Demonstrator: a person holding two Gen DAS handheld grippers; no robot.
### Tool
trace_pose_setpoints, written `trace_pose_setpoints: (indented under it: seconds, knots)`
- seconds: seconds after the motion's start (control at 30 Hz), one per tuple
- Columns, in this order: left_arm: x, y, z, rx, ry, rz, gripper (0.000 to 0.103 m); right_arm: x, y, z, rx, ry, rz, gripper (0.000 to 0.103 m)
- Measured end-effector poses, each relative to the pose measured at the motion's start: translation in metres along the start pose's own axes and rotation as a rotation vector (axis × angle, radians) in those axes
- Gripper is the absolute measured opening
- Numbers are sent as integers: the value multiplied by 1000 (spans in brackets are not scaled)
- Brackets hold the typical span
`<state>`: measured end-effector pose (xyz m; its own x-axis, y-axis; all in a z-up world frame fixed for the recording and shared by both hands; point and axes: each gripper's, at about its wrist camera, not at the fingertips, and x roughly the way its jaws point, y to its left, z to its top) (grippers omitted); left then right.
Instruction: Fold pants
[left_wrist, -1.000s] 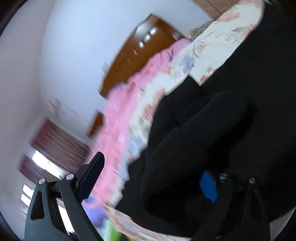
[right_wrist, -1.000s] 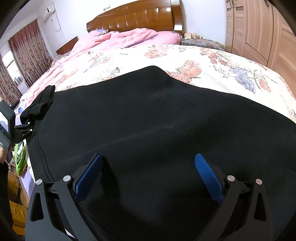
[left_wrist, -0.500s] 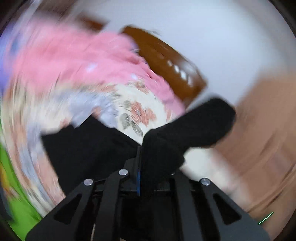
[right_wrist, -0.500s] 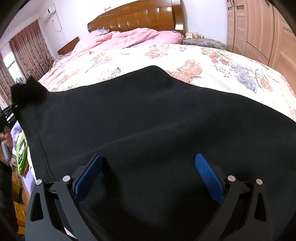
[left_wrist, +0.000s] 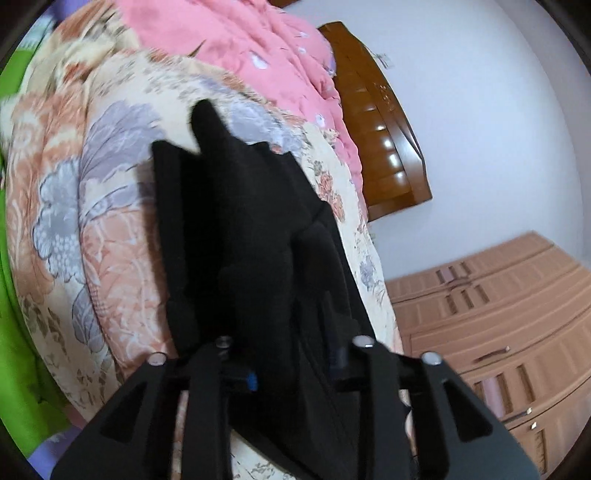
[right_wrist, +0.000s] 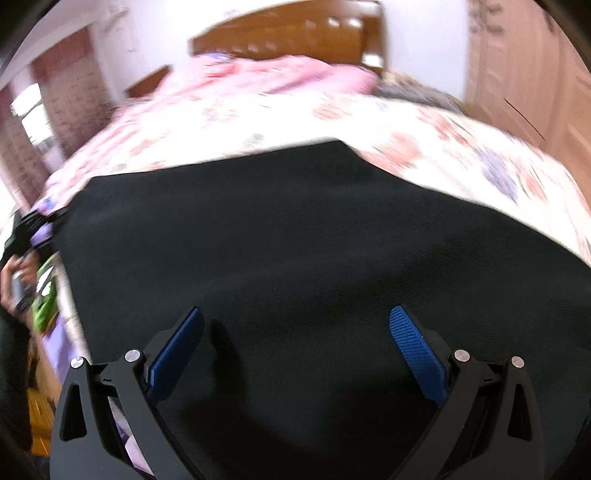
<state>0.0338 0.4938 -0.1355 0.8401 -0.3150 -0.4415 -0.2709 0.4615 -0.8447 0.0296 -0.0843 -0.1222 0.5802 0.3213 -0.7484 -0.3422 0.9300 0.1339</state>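
A black pants (left_wrist: 251, 236) bunch sits between the opening left gripper (left_wrist: 291, 369); the right gripper (right_wrist: 295, 347) is spread wide, lower frame.

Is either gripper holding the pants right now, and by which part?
The left gripper has a bunched edge of the black pants between its opening jaws; which part is unclear. The right gripper is open over the fabric, holding nothing.

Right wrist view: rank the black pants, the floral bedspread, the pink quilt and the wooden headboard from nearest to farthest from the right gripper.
1. black pants, directly under the open right gripper.
2. floral bedspread, beyond the pants' far edge.
3. pink quilt, heaped at the bed's head.
4. wooden headboard, against the back wall.
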Motion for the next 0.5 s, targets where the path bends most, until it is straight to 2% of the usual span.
trace_pose_setpoints:
  seconds: [0.07, 0.1, 0.13, 0.27, 0.33, 0.4, 0.47, 0.5]
  knots:
    - [3, -3, 1, 8, 7, 15, 32, -2, 39, 1, -112, -3, 70, 98]
    - [3, -5, 0, 9, 12, 27, 16, -2, 58, 1, -178, -11, 85, 98]
    - [-1, -10, -2, 10, 3, 22, 8, -2, 79, 2, -253, -23, 93, 98]
    - [-13, -29, 1, 41, -38, -9, 7, 9, 127, 6, -363, -9, 187, 98]
    - [-17, -33, 3, 73, -31, 33, 7, 17, 153, 4, -450, -1, 206, 94]
    - [-8, -22, 3, 62, 16, 92, 8, 25, 173, 2, -518, 5, 201, 90]
    - [0, -8, -2, 68, 46, 168, 9, 37, 184, 1, -540, 26, 189, 90]
    - [3, -1, -4, 66, 48, 164, 12, 40, 182, 2, -533, 36, 186, 90]
